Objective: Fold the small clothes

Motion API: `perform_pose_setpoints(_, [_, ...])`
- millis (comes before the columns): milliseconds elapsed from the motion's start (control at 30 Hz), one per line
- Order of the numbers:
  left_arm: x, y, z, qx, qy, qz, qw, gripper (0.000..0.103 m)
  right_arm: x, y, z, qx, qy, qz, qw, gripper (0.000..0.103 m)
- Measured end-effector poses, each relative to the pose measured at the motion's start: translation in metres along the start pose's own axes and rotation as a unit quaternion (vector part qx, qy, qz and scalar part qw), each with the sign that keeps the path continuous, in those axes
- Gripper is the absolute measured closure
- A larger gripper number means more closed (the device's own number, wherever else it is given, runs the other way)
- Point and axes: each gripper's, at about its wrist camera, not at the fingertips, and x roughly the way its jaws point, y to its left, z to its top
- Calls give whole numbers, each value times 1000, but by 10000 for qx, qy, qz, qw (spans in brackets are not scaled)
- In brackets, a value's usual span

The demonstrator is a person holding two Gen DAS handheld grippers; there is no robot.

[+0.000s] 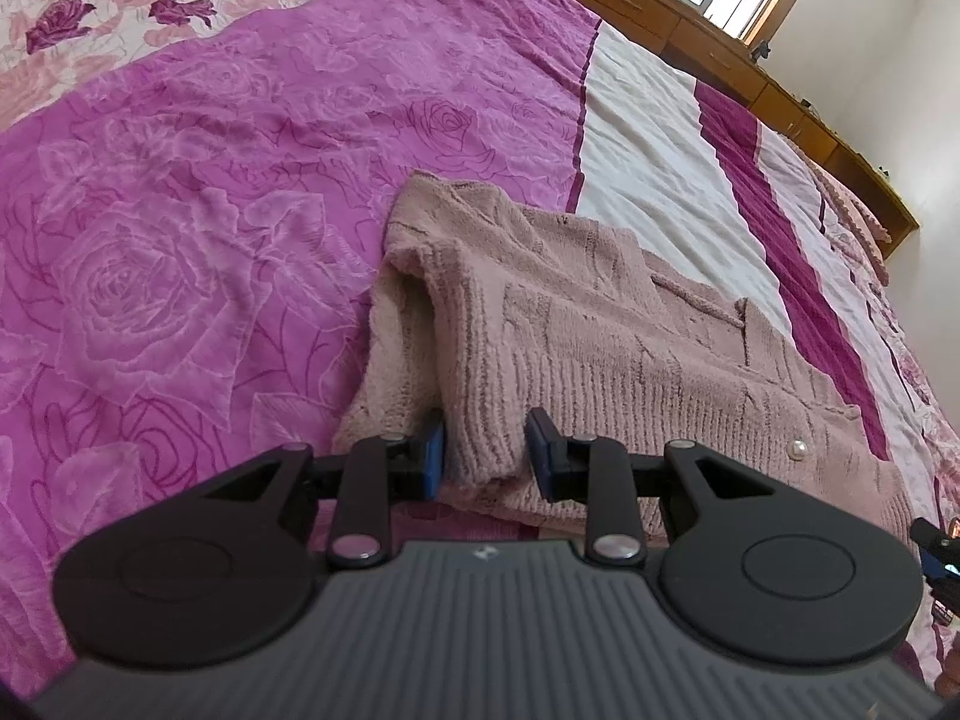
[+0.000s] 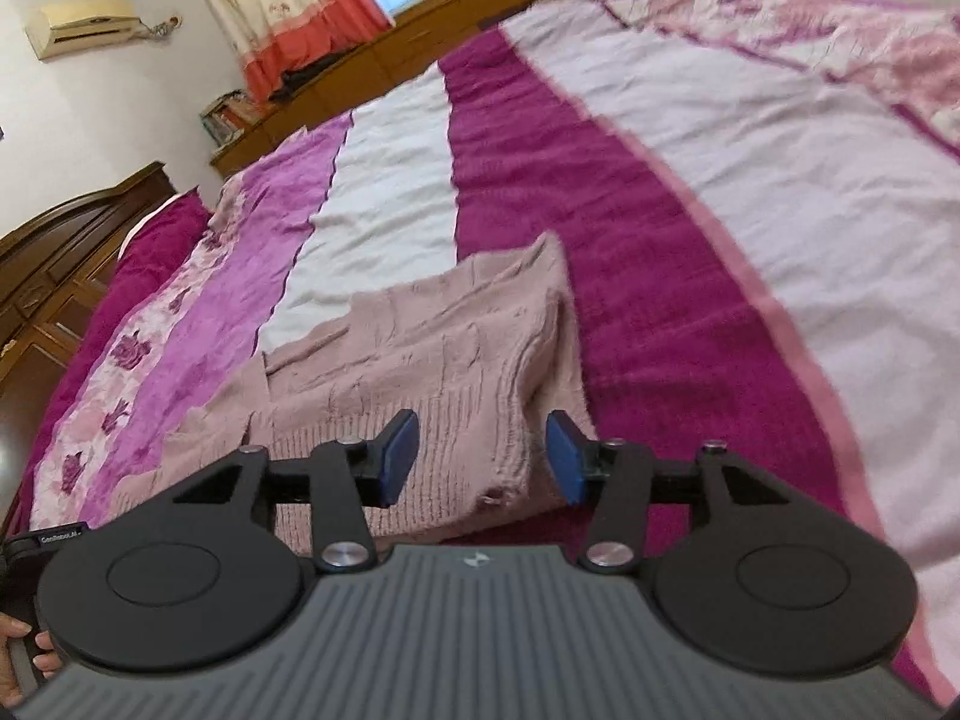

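Note:
A dusty-pink knitted sweater (image 1: 600,324) lies partly folded on the bed, with a pearl button (image 1: 796,452) near its front edge. My left gripper (image 1: 486,456) is shut on a thick fold of the ribbed hem, the knit filling the gap between its blue pads (image 1: 435,456). In the right wrist view the same sweater (image 2: 432,324) lies flat with its near corner under my right gripper (image 2: 483,459). That gripper stands open. Its blue pads (image 2: 567,462) are well apart and clear of the cloth.
The bed cover (image 1: 180,210) is magenta with rose patterns, then white and dark pink stripes (image 2: 600,180). A wooden headboard shelf (image 1: 690,24) runs along the far side under a window. A dark wooden cabinet (image 2: 60,264) stands at the left. A person's hand (image 2: 18,648) shows at the lower left.

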Motion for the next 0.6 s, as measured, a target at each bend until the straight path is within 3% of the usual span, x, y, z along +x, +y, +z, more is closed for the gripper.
perform_pose_setpoints(233, [4, -5, 0, 280, 50, -64, 9996, 74, 29, -13, 0, 310, 493, 189, 9981, 90])
perform_pose_setpoints(300, [5, -7, 2, 374, 76, -120, 9992, 87, 31, -14, 2, 378, 517, 295, 9975, 93])
perform_pose_setpoints(433, [0, -9, 9, 374, 36, -399, 9985, 90, 29, -17, 16, 533, 417, 592, 9959, 94])
perform_pose_setpoints(600, [-9, -9, 33, -105, -236, -658, 9975, 91, 35, -23, 39, 1026, 339, 968, 9894, 94])
